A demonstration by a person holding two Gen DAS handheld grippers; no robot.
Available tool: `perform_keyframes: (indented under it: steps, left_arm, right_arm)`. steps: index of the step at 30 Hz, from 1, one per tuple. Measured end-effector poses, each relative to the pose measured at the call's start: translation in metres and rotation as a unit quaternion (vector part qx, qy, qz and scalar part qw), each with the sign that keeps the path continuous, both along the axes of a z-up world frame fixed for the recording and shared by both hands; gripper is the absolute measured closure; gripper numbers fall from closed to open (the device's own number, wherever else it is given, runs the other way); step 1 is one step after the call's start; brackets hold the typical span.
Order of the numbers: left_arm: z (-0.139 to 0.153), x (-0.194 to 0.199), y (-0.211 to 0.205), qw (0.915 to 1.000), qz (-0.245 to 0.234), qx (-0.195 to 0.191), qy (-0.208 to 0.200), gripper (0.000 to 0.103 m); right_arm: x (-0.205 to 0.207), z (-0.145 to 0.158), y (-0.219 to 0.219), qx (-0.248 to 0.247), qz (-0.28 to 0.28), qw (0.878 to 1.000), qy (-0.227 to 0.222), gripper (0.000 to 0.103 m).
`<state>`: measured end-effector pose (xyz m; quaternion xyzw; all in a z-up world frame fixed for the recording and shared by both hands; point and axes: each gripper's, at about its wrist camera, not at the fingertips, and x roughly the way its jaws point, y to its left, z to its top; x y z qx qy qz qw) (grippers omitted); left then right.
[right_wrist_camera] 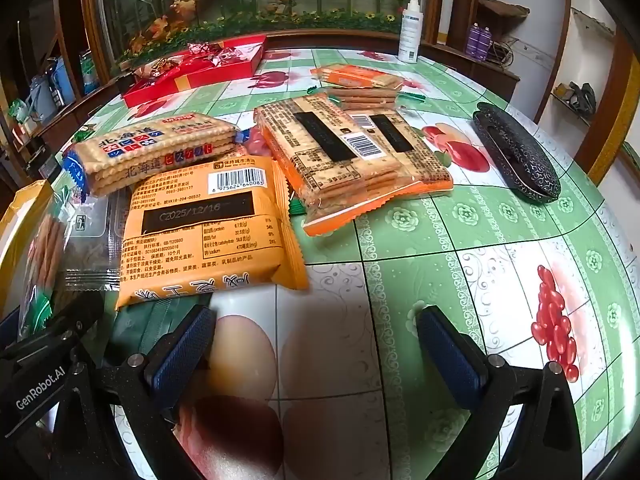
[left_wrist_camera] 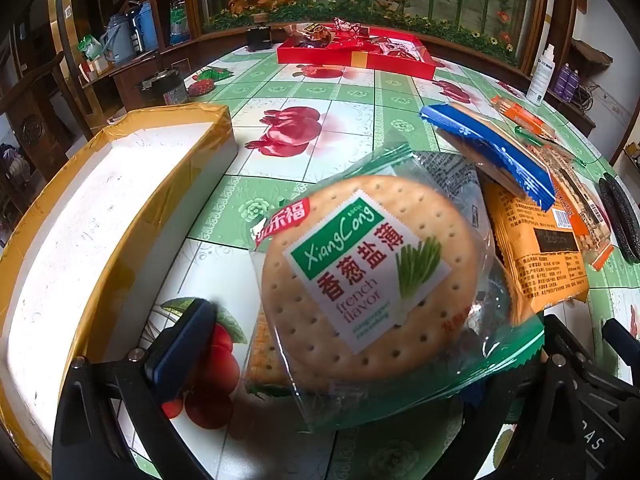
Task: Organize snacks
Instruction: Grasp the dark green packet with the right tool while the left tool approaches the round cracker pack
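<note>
Both claws are spread wide, holding nothing — left gripper (left_wrist_camera: 360,344) straddles the round cracker pack (left_wrist_camera: 370,276), right gripper (right_wrist_camera: 316,344) hangs over bare tablecloth (right_wrist_camera: 460,232). Foam box (left_wrist_camera: 92,216) sits left of the snack pile — orange packet (right_wrist_camera: 208,224) nearest, 1 blue-ended biscuit pack (right_wrist_camera: 156,152) behind it.

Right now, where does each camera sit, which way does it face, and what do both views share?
Left wrist: rides the left gripper, tilted down at the round cracker packet between its open jaws, foam box alongside; only gripper parts show.
Right wrist: rides the right gripper, tilted down over the tablecloth; jaws open on nothing, left gripper's body at the frame's edge.
Shared: orange packet, blue-ended biscuit pack, red tray, black case.
</note>
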<state>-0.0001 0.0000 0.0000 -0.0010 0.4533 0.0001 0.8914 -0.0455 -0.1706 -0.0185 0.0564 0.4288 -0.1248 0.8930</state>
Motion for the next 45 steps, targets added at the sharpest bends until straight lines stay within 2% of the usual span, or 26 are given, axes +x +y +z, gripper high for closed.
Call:
perform_keyframes:
  steps: [22,34,38,41,45]
  left_arm:
    - [0.000,0.000,0.000,1.0000,0.000,0.000,0.001,0.000]
    - [0.000,0.000,0.000,1.0000,0.001,-0.001,0.001,0.000]
    - [0.000,-0.001,-0.002,0.9999,0.011,0.001,0.001,0.000]
    - [0.003,-0.009,-0.004,0.9987,-0.047,0.002,0.018,0.000]
    - [0.008,-0.030,-0.002,0.9963,-0.076,-0.004,0.039,0.000]
  right_arm:
    - [-0.002,0.000,0.000,0.000,0.022,1.000,0.002,0.001]
    - [-0.010,0.001,-0.012,0.007,0.118,0.993,0.016,0.000]
    - [-0.015,0.002,-0.021,0.007,0.124,0.992,0.021,0.000]
    - [-0.018,0.002,-0.028,0.007,0.128,0.991,0.024,0.000]
    - [-0.021,0.002,-0.034,0.018,0.136,0.990,0.021,0.000]
